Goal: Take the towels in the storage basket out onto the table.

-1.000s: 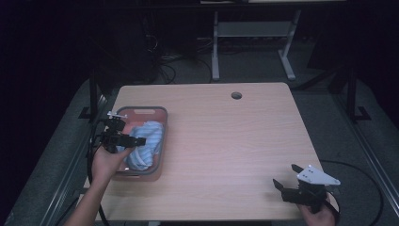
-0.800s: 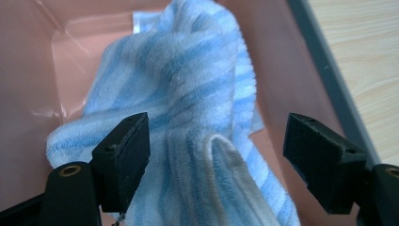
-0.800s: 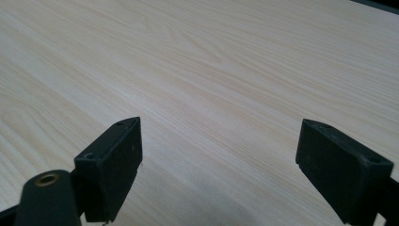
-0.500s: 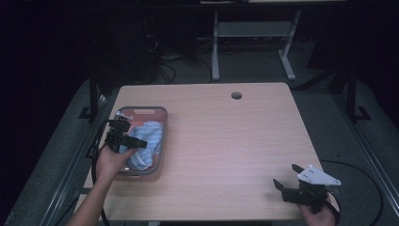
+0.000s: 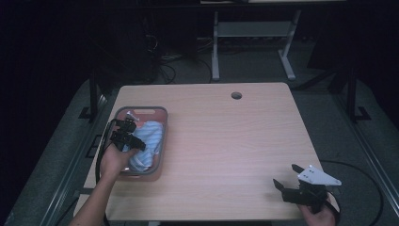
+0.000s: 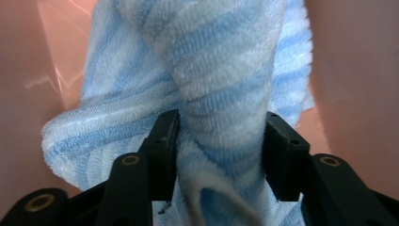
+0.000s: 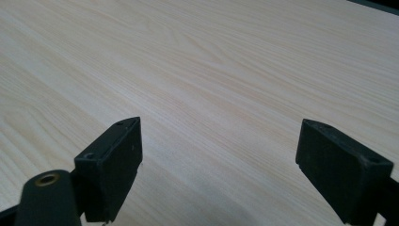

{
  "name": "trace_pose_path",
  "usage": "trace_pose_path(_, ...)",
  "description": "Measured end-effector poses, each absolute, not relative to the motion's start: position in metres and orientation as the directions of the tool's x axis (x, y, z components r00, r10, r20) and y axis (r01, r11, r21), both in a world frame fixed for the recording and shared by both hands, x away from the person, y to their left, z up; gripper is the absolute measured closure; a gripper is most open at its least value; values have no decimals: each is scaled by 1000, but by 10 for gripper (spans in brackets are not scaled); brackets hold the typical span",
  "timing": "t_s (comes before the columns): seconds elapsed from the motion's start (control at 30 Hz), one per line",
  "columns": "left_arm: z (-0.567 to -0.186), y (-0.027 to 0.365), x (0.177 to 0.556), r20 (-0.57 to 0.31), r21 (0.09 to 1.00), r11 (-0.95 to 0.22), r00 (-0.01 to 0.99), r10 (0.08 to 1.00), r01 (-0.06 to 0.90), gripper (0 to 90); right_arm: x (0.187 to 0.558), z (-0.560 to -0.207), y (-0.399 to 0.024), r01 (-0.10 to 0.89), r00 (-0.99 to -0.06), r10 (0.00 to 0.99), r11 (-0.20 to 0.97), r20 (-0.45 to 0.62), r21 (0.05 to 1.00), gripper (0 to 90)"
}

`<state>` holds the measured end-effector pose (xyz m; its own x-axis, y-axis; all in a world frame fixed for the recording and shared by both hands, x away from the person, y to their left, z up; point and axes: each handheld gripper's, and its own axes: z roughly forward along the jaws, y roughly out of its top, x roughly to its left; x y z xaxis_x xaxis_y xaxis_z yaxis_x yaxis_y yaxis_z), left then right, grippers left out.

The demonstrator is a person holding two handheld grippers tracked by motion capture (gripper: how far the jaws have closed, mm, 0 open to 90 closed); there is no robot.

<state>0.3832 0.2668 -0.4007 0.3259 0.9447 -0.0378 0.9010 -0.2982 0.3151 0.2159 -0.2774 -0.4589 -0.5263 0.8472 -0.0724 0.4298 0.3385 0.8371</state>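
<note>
Over at the left side of the bench, your left tool reaches down into the pink basket, where the blue-and-white striped towel lies bunched. Its jaws have just been closing, and in the left gripper view a thick fold of the towel stands between them, with both black pads pressed against the terry cloth on either side, so you have the cloth gripped. More of the towel spreads behind and to the left of that fold, and the basket's pink walls show at both edges of that view. Your left hand holds the tool from the near side of the basket, and a black cable loops off its outer side. Down at the near right corner of the bench, your right tool sits low over bare wood, well apart from the basket. Its jaws stand wide, with nothing but woodgrain between them in the right gripper view.
</note>
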Motion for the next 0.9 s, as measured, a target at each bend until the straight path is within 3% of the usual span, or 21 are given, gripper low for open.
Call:
trace_pose_path(0.3, -405, 267, 386, -42, 287, -315, 340, 940, 905, 656, 217, -459, -277, 430, -530, 845, 341, -72, 836, 146)
trace_pose_path(0.63, -404, 269, 386, -57, 291, -317, 347, 936, 903, 689, 216, -459, -278, 430, -523, 849, 332, -68, 839, 146)
trace_pose_path(0.9, -395, 281, 381, -122, 339, -276, 332, 935, 900, 694, 216, -459, -278, 434, -519, 852, 329, -67, 839, 146)
